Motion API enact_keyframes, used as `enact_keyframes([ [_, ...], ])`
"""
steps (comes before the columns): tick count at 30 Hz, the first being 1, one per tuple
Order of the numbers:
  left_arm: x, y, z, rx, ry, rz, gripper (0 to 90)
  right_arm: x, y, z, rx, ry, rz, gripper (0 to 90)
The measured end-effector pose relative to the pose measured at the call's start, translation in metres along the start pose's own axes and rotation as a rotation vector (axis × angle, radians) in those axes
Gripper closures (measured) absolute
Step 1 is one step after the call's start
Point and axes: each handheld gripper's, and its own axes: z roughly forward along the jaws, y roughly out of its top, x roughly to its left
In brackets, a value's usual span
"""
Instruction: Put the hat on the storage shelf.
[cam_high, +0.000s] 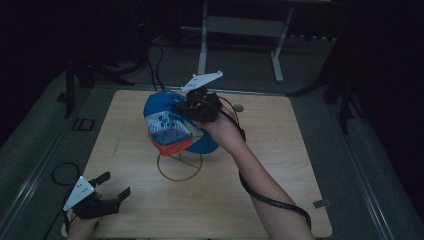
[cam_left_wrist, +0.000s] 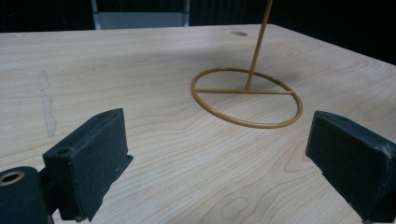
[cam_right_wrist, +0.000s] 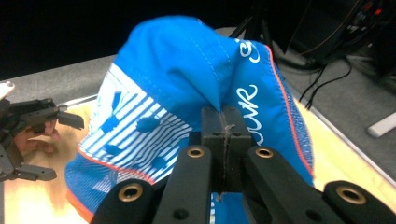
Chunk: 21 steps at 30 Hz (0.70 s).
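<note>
My right gripper (cam_right_wrist: 223, 122) clamped on blue cap (cam_high: 172, 125) fabric, cap over wire stand (cam_high: 179, 165) mid-counter. Left gripper (cam_high: 114, 186) fingers apart, idle near-left. Next: settle cap on stand, release.

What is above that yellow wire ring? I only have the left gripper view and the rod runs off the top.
Observer: A blue cap sits over the stand.
Operator: Is it loose?
Observer: No, the right gripper is shut on a fold of its cloth.
Operator: And my left gripper?
Observer: The left gripper is open near the table's front left corner, apart from the stand.
</note>
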Motion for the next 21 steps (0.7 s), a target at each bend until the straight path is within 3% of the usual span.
enact_keyframes([
  [9, 0.0, 0.0, 0.001, 0.005, -0.006, -0.001, 5.9, 0.01, 0.024, -0.018, -0.062, 0.018, -0.029, 90.0],
  [21, 0.0, -0.001, 0.0, 0.003, -0.009, -0.004, 5.9, 0.019, 0.022, 0.015, 0.027, 0.05, -0.038, 90.0],
])
